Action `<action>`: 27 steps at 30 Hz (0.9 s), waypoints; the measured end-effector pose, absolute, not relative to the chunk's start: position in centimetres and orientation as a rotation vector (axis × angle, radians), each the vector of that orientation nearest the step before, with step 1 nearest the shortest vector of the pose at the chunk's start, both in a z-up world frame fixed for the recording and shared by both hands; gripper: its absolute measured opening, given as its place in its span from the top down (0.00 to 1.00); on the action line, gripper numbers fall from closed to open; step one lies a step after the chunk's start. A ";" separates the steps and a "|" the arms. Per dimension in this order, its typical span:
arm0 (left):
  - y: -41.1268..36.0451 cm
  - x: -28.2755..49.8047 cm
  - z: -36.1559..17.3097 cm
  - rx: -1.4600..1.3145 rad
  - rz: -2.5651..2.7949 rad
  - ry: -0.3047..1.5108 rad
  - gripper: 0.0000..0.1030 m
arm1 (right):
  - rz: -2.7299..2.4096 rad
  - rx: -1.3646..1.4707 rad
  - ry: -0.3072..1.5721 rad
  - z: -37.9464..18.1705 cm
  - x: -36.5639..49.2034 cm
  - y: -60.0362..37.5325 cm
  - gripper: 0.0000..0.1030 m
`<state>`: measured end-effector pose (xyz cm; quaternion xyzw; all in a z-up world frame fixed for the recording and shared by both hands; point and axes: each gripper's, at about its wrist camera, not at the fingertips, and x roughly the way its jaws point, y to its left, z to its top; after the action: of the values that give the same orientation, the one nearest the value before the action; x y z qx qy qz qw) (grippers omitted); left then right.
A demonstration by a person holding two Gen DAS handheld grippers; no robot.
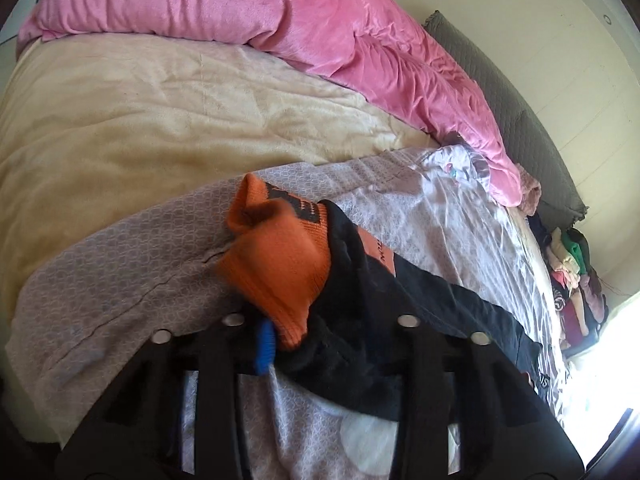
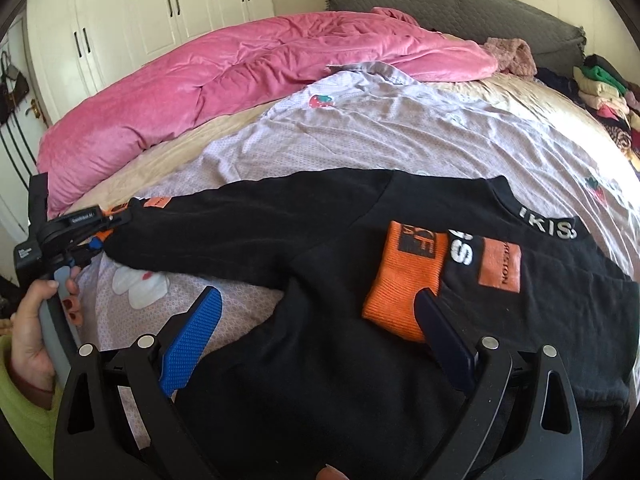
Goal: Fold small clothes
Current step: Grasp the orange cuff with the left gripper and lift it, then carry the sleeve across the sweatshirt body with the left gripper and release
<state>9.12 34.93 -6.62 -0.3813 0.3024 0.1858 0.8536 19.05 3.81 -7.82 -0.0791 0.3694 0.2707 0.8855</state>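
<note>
**Softly gripped: a sleeve is taken by its cuff**

Spread on the lilac sheet [image 2: 360, 132], the limp, light black sweatshirt [image 2: 320, 320] is pinched at its far-left orange cuff [image 1: 276, 264] by the left gripper [image 1: 280, 344]; the right gripper [image 2: 316, 328] is held apart over the near hem, best gripped at ribbed edges.

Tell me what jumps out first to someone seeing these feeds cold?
The black sweatshirt spread on the lilac sheet, one orange cuff folded across its chest. The left gripper pinches the other orange cuff at the far sleeve end; the right gripper stands open over the body. Behind, a pink duvet lies bunched.
</note>
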 end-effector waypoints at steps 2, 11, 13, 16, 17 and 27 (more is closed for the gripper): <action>35.0 8.8 -6.3 -0.805 0.385 0.605 0.86 | 0.556 -0.144 0.768 -7.8 19.0 3.2 0.06; 30.7 7.8 -0.9 -0.648 0.311 0.476 0.91 | 0.512 -0.073 0.772 -7.6 18.2 -0.8 0.07; 29.5 7.8 0.1 -0.631 0.273 0.457 0.91 | 0.492 -0.057 0.772 -7.5 18.3 -1.9 0.06; 27.6 7.8 1.4 -0.614 0.211 0.436 0.92 | 0.461 -0.027 0.773 -7.4 18.4 -3.8 0.06; 26.8 7.9 1.9 -0.595 0.194 0.428 0.92 | 0.449 -0.017 0.772 -7.3 18.4 -4.6 0.07; 19.1 9.1 4.5 -0.490 0.019 0.428 0.95 | 0.360 0.063 0.749 -6.7 18.1 -10.9 0.07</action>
<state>9.10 19.15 4.45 -0.2407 0.2104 0.0095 0.9475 18.09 -10.90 -6.67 0.0308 0.3637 0.1748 0.9144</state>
